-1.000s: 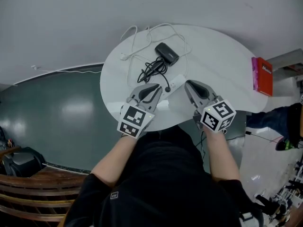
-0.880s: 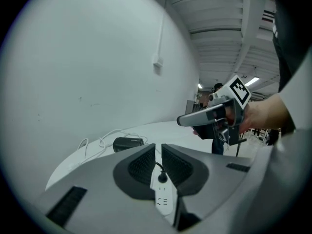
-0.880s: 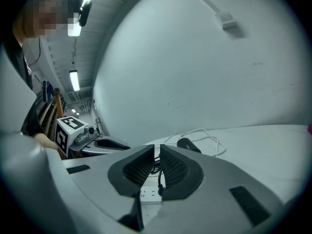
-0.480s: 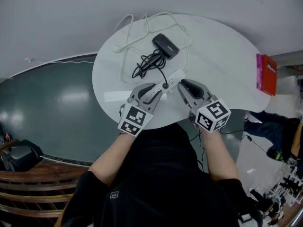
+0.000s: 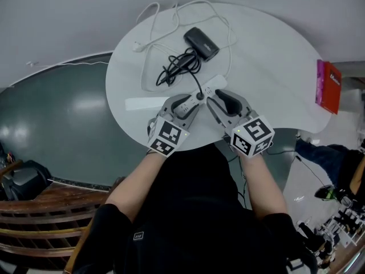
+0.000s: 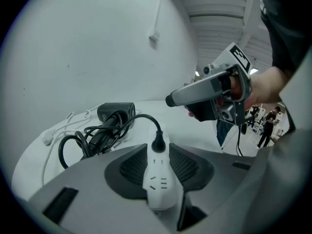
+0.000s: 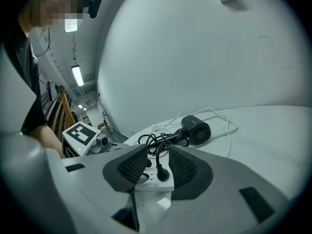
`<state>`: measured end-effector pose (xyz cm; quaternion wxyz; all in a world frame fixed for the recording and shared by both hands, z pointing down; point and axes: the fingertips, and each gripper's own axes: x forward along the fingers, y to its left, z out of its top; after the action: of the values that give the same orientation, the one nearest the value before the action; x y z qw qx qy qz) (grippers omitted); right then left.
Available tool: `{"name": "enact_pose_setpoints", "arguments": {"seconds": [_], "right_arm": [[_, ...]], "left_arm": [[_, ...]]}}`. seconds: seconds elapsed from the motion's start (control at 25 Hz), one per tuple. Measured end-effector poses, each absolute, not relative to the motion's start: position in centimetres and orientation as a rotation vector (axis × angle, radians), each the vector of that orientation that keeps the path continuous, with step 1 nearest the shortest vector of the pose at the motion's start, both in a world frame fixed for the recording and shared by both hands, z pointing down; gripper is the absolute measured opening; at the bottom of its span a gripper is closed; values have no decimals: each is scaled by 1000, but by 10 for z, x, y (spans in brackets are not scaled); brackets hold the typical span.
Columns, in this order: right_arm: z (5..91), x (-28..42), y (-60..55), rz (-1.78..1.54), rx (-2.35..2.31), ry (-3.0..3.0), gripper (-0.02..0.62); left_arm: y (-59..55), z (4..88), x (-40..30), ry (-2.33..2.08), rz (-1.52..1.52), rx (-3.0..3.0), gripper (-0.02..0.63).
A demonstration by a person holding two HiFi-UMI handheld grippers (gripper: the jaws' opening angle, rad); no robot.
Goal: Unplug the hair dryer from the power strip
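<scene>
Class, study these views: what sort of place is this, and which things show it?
Probably a lab or workshop hall, not a home: a plain round white table, a glossy grey-green floor, and ceiling strip lights.

Quick update: both grippers have dropped and swung in toward each other over the last second. A second back my left gripper (image 5: 193, 100) and right gripper (image 5: 217, 99) hung well apart over the near edge of the table (image 5: 268, 61), with the end of the power strip (image 5: 209, 88) in the gap between them. Now their tips nearly meet right at the strip.

The left jaws were pinched together back then. They're opening wide now, and the white strip lies between the pads without being squeezed. The right jaws now straddle the black plug (image 5: 200, 96) where it sits in the strip, one pad on either side, neither pressing.

The table's also slid higher up the head view.
</scene>
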<state>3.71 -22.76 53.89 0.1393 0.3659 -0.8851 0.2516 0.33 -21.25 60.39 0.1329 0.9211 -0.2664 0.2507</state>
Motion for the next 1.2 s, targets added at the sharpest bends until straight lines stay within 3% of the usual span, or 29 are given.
{"name": "enact_pose_setpoints", "arguments": {"seconds": [0.96, 1.04, 1.2], "right_arm": [[605, -2, -236, 429, 1065, -2410, 121], [606, 1, -237, 404, 1102, -2410, 87], [606, -1, -236, 361, 1100, -2412, 83]], "left_arm": [[-215, 621, 0, -788, 772, 2755, 118], [-216, 621, 0, -792, 763, 2754, 109], [-216, 621, -2, -808, 779, 2764, 106]]}}
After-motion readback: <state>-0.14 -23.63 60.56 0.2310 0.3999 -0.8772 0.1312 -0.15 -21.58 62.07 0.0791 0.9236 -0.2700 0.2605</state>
